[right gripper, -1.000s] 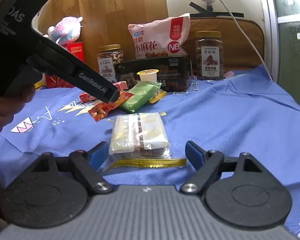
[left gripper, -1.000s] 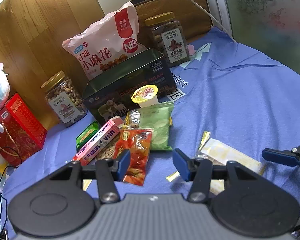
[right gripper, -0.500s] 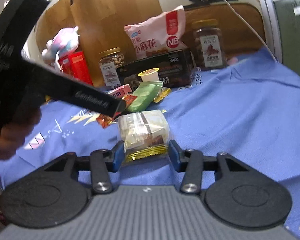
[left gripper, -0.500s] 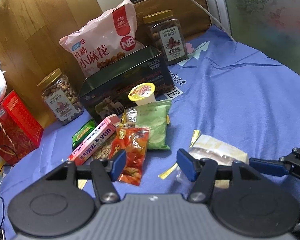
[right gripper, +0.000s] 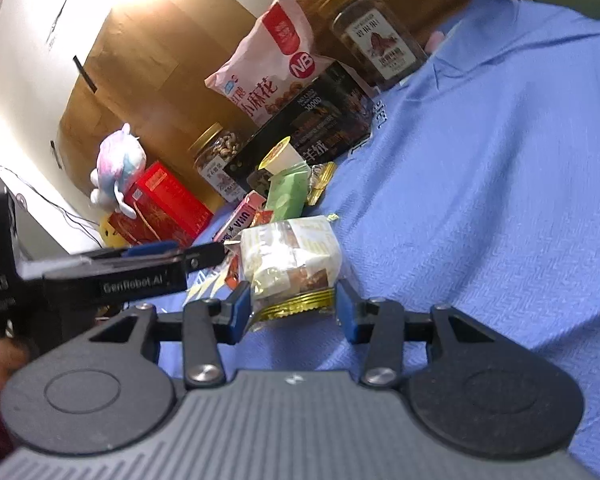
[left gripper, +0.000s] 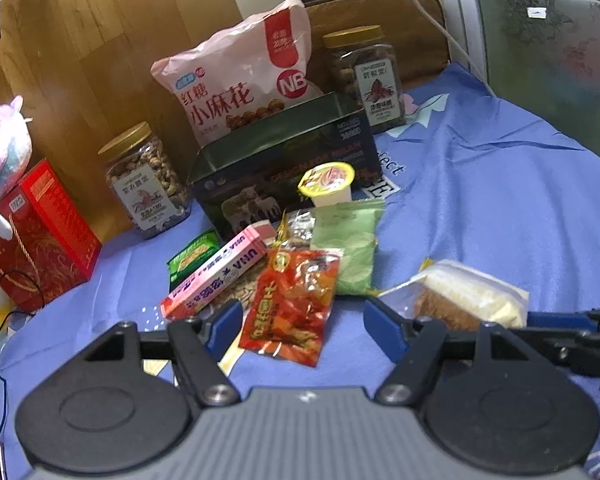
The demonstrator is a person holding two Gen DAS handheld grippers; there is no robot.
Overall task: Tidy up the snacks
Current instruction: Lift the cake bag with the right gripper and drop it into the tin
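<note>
Right gripper [right gripper: 292, 312] is clamped on the clear cake packet [right gripper: 290, 258], probably to carry it to the snack pile [left gripper: 284, 264] by the tin box [left gripper: 284, 160] at the blue cloth's [left gripper: 480, 208] far edge. Left gripper [left gripper: 302, 328] is opening, nothing in it, fingers apart around the near end of the red packet [left gripper: 292, 304].

Both fisheye views are being bent strongly toward the edges, with dark corners being left around the round picture, and the right wrist view is being seen tilted. In the right wrist view, the pale wall [right gripper: 28, 92] at upper left is being washed out by hard glare, and the wrinkled blue cloth [right gripper: 500, 184] and the far snacks are being rendered softly blurred. In the left wrist view, the scene is being lit evenly and rather dimly, only soft shadows are being cast on the blue cloth [left gripper: 480, 200], and the frosted window pane [left gripper: 548, 60] at upper right is being shown dark and smeared.
</note>
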